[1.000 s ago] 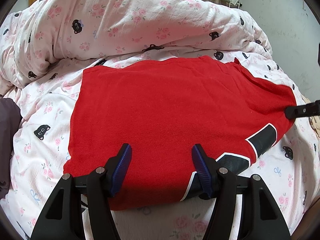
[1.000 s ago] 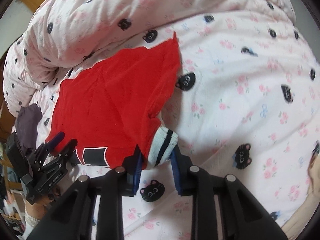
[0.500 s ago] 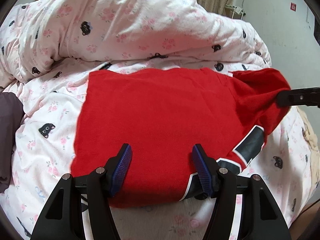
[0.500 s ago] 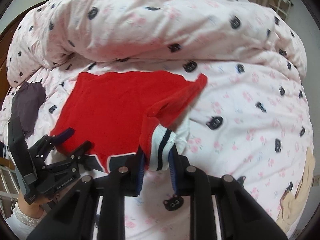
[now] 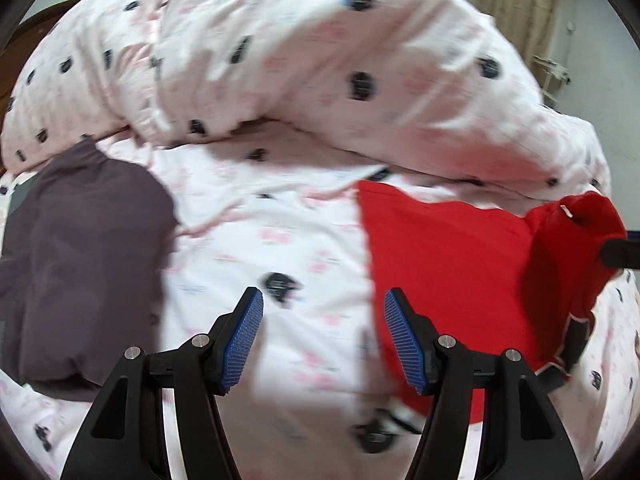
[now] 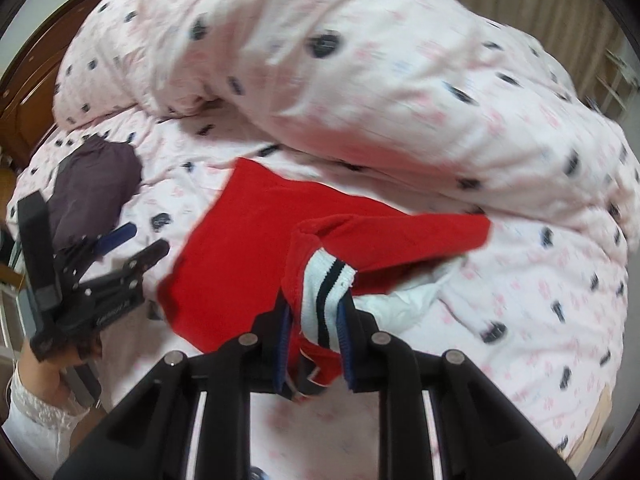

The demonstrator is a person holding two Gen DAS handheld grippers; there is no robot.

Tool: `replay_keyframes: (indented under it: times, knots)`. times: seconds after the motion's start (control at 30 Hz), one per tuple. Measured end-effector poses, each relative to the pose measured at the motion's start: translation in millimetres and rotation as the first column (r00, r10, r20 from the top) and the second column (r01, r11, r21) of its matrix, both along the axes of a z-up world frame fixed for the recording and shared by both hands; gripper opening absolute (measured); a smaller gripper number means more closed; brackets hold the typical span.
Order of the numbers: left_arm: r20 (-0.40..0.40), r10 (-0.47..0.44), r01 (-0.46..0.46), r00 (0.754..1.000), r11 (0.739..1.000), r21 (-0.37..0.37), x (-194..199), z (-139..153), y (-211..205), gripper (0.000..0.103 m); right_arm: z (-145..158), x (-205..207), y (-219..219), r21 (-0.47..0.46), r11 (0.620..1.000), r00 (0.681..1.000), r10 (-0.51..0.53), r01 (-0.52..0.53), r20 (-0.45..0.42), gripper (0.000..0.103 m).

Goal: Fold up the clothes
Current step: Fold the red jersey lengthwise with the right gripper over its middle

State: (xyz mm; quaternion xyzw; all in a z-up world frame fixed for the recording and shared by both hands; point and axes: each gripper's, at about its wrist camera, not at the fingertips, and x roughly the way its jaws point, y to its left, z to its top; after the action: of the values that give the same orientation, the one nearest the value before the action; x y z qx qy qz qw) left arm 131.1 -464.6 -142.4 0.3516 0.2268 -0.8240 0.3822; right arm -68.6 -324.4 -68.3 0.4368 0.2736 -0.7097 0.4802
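Bedsheet (image 6: 520, 300) under red sweater (image 6: 248, 236); our right gripper (image 6: 316, 328) clamps its striped cuff (image 6: 326, 300), sleeve crossing leftward; left gripper (image 5: 324, 332) gapes empty, sweater right of it.

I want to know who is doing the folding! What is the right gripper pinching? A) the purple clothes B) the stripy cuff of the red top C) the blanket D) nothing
B: in the right wrist view the right gripper is shut on the white, black-striped cuff of the red top, while the purple clothes lie away to the left.
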Motion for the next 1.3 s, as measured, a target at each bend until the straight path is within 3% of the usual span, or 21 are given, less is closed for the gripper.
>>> replay_keyframes:
  times: [0.17,0.43,0.7,1.07,1.23,1.3]
  knots:
    - [0.012,0.032,-0.032,0.999,0.999,0.015,16,-4,-13,0.058,-8,30,-39,0.005,0.995,0.995,0.100,-0.100,0.016,0.021]
    - [0.028,0.002,-0.003,1.000,1.000,0.020,20,-4,-12,0.058,-38,76,-68,0.046,0.974,0.974,0.219,-0.222,0.057,0.021]
    - [0.029,-0.012,0.011,1.000,0.999,0.034,22,-5,-13,0.058,-71,90,-57,0.106,0.947,0.951,0.294,-0.304,0.098,0.021]
    - [0.037,-0.043,0.042,0.998,0.999,0.035,19,-8,-8,0.058,-70,99,-45,0.061,0.929,0.923,0.352,-0.365,0.155,0.015]
    - [-0.030,-0.093,0.095,0.995,0.993,0.075,14,-5,-4,0.058,-80,93,-50,0.060,0.933,0.924,0.340,-0.355,0.176,0.015]
    - [-0.021,-0.129,0.130,0.991,0.989,0.068,7,-6,0,0.058,-76,95,-44,0.052,0.924,0.918,0.368,-0.379,0.150,0.015]
